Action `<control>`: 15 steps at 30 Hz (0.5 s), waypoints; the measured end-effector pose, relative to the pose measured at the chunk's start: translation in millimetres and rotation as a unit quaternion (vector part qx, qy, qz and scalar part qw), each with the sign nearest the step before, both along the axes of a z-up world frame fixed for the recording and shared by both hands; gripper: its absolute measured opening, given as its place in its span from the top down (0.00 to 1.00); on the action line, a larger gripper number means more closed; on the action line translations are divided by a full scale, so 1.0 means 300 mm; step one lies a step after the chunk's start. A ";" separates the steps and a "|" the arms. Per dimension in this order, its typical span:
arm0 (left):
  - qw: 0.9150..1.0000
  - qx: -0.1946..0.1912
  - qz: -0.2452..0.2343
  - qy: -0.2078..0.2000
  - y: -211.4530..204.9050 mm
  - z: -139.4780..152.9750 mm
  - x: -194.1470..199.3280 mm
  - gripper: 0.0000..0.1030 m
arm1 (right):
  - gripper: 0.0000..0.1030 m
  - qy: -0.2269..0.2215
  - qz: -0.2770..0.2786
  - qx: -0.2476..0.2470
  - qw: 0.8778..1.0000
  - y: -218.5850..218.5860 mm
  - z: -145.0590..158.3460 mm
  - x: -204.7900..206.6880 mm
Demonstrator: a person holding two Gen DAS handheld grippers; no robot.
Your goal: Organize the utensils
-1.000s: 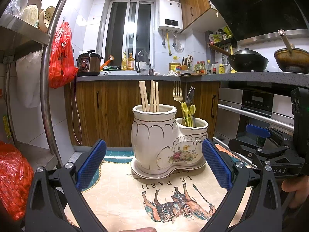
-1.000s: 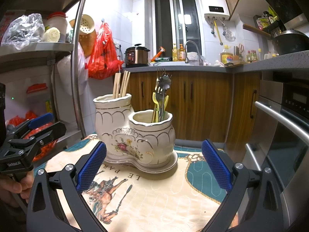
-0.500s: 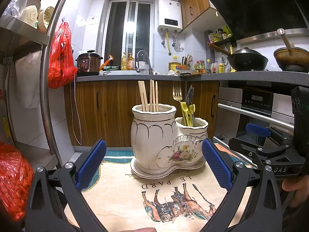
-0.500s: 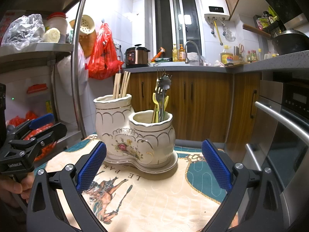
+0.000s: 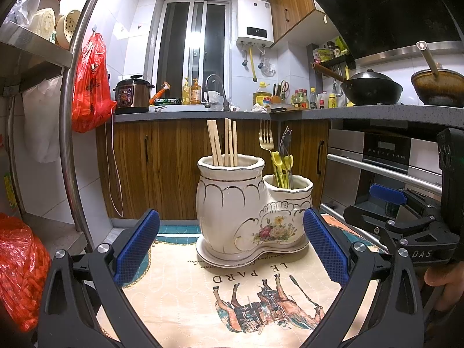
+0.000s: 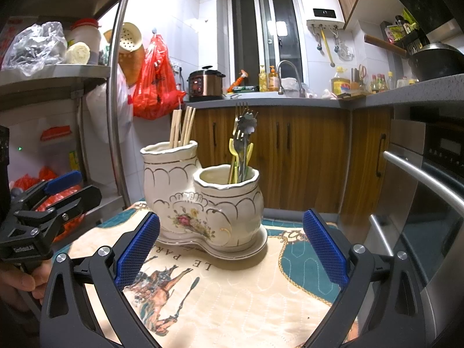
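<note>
A white ceramic two-pot utensil holder point(image 5: 246, 211) with a flower print stands on a printed cloth; it also shows in the right wrist view point(image 6: 203, 197). The taller pot holds wooden chopsticks point(image 5: 224, 142), also visible in the right wrist view point(image 6: 182, 127). The shorter pot holds a gold fork, yellow-handled pieces and metal spoons point(image 5: 278, 159), also visible from the right point(image 6: 242, 145). My left gripper point(image 5: 232, 249) is open and empty in front of the holder. My right gripper point(image 6: 230, 249) is open and empty, to the holder's right.
The printed cloth point(image 5: 246, 295) covers a small table. A steel rack with red bags point(image 5: 90, 84) stands left. An oven front point(image 6: 429, 191) is close on the right. Wooden cabinets and a counter with a rice cooker point(image 5: 132, 94) run behind.
</note>
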State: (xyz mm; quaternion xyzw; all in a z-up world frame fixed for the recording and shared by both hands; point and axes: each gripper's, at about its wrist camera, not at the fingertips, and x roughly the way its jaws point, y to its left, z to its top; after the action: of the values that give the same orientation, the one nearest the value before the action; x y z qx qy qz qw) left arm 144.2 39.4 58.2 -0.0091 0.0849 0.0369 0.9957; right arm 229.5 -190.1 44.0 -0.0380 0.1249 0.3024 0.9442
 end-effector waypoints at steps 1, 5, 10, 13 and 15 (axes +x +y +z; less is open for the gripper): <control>1.000 0.001 -0.001 0.000 -0.001 -0.002 0.000 0.05 | 0.05 0.000 0.000 0.001 1.000 0.001 0.000 0.000; 1.000 0.001 -0.002 0.001 0.001 -0.011 0.003 0.05 | 0.05 0.000 0.000 0.000 1.000 -0.001 0.000 0.001; 1.000 0.001 -0.002 0.005 0.002 -0.022 0.008 0.05 | 0.05 0.000 0.000 0.000 1.000 0.000 0.000 0.000; 1.000 0.002 -0.003 0.006 0.003 -0.028 0.011 0.05 | 0.05 0.001 0.000 0.000 1.000 -0.001 0.000 0.000; 1.000 0.002 -0.003 0.007 0.006 -0.026 0.011 0.05 | 0.05 0.000 0.000 0.000 1.000 0.000 0.000 -0.001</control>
State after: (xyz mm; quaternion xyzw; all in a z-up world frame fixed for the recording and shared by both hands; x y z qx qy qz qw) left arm 147.7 41.1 50.4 -0.0067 0.0916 0.0340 0.9952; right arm 229.3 -190.1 44.0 -0.0376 0.1247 0.3027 0.9442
